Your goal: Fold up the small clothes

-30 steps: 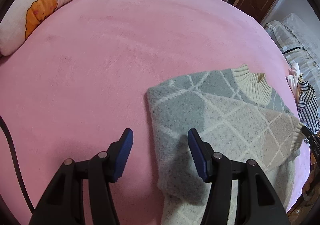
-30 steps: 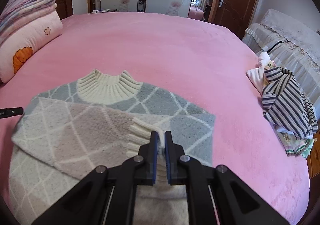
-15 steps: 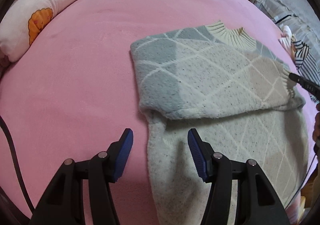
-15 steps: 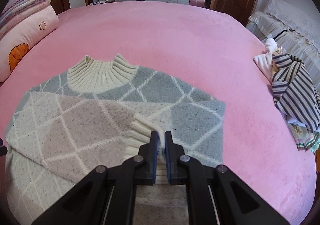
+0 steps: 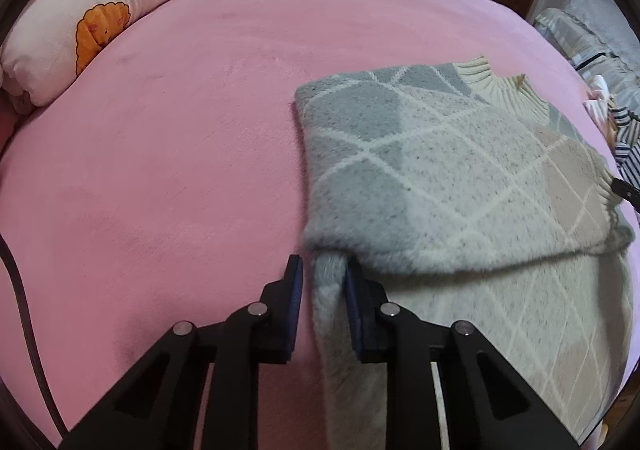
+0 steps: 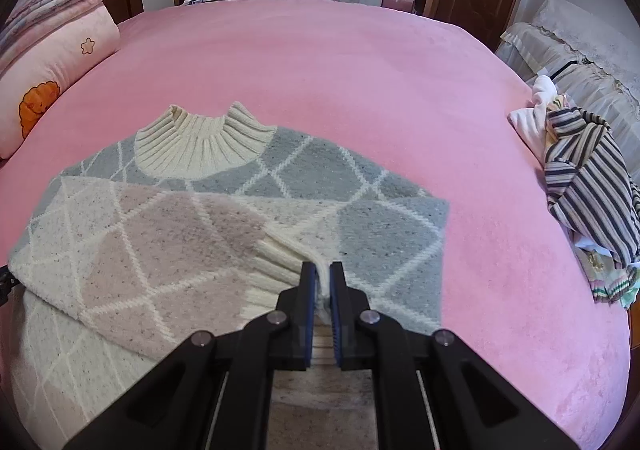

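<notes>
Jaws of my left gripper (image 5: 322,282) are closing on the sweater's (image 6: 224,217) side edge on the pink bed (image 6: 320,61); my right gripper (image 6: 323,282) pinches the ribbed cuff (image 6: 280,262); one sleeve folded across, body folds remain.

The grey and cream diamond-pattern sweater (image 6: 224,217) lies flat on the pink bed (image 6: 360,81), collar pointing away, one sleeve folded across its chest.
</notes>
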Demonstrator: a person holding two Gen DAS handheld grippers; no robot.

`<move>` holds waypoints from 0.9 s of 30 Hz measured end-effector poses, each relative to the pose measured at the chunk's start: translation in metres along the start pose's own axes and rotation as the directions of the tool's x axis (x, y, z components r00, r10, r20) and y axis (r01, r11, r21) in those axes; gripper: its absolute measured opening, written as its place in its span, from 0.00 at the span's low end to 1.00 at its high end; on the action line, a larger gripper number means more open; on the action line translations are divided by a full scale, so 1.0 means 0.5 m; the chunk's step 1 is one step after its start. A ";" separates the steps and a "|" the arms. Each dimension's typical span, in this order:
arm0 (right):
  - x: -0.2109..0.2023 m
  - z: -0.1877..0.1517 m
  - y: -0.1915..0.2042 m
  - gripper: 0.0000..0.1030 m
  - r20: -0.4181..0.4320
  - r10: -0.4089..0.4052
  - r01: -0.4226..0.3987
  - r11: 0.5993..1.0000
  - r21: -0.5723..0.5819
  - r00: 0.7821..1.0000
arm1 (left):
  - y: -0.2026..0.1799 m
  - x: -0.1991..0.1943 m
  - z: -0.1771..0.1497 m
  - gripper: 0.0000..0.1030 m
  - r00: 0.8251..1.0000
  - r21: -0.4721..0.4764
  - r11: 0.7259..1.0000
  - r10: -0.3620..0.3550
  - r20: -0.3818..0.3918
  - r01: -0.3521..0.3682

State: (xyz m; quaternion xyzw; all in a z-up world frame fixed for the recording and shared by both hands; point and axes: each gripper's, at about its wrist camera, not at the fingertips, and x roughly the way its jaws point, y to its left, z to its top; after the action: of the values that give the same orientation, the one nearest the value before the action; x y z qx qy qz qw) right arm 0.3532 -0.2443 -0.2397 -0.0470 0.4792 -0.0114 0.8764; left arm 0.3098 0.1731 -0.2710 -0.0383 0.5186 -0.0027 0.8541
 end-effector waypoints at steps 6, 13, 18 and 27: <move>0.040 -0.015 -0.006 0.06 -0.052 -0.011 0.011 1.000 -0.004 0.999 | 0.043 0.013 -0.032 0.19 0.998 -0.051 0.996 -0.067 -0.011 0.067; 0.033 -0.019 -0.012 0.07 -0.056 -0.008 0.007 1.000 -0.008 0.998 | 0.047 -0.002 -0.033 0.20 0.997 -0.109 0.991 -0.072 0.018 0.074; 0.039 -0.029 -0.029 0.09 -0.086 -0.024 0.025 1.000 0.012 0.996 | 0.067 0.013 -0.045 0.21 0.993 -0.222 0.968 -0.120 0.008 0.119; -0.023 -0.038 -0.109 0.17 -0.071 0.097 -0.089 0.991 0.104 0.993 | 0.036 -0.084 -0.015 0.31 0.997 -0.084 0.995 -0.042 0.068 0.048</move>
State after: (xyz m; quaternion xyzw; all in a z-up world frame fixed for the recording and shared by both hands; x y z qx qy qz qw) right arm 0.3324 -0.2993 -0.2354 0.0201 0.5128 0.0035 0.8583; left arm 0.2832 0.1926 -0.2384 -0.0864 0.4888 0.0013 0.8681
